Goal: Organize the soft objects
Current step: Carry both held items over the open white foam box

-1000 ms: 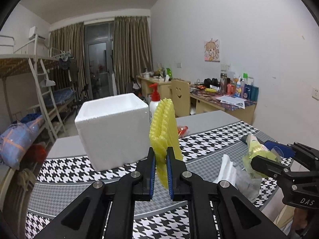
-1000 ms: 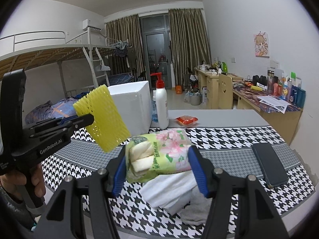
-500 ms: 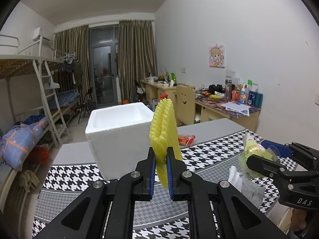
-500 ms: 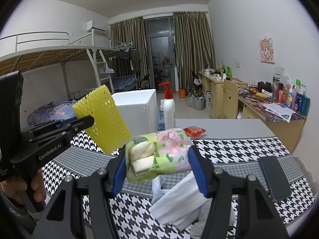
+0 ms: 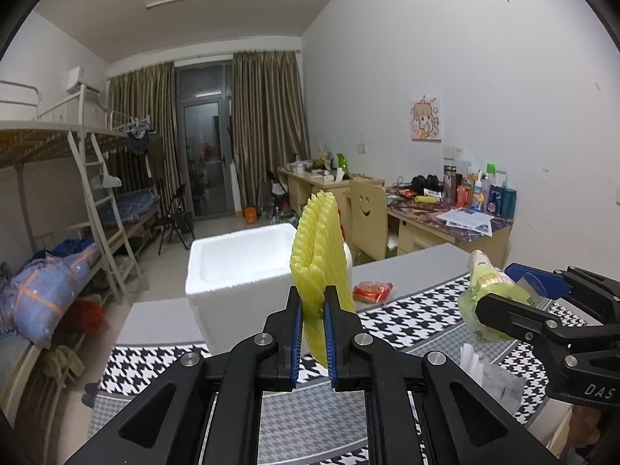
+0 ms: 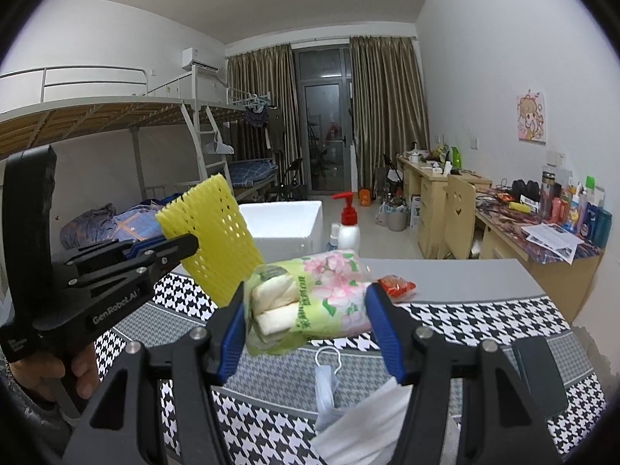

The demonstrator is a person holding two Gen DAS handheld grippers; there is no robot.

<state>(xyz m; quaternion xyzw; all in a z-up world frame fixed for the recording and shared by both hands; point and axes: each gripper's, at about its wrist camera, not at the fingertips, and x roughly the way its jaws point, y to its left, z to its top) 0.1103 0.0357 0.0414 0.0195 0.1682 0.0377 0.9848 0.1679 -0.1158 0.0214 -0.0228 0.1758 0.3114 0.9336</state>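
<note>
Both grippers loaded above the surface (image 6: 457,277)

The white foam box (image 5: 236,267) shows nothing inside. The left gripper (image 5: 312,339) jaws clamp an upright yellow foam net (image 5: 319,259); the right gripper (image 6: 306,333) jaws squeeze a tissue pack (image 6: 314,302), both raised.

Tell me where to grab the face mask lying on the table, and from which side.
Take the face mask by its ear loop, coming from above: the loop lies free on the table cloth, while the body is partly tucked under the white tissue.

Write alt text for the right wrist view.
The right gripper clamps a green floral tissue pack above a houndstooth table. At left, the left gripper holds a yellow foam net near a white foam box.
</note>
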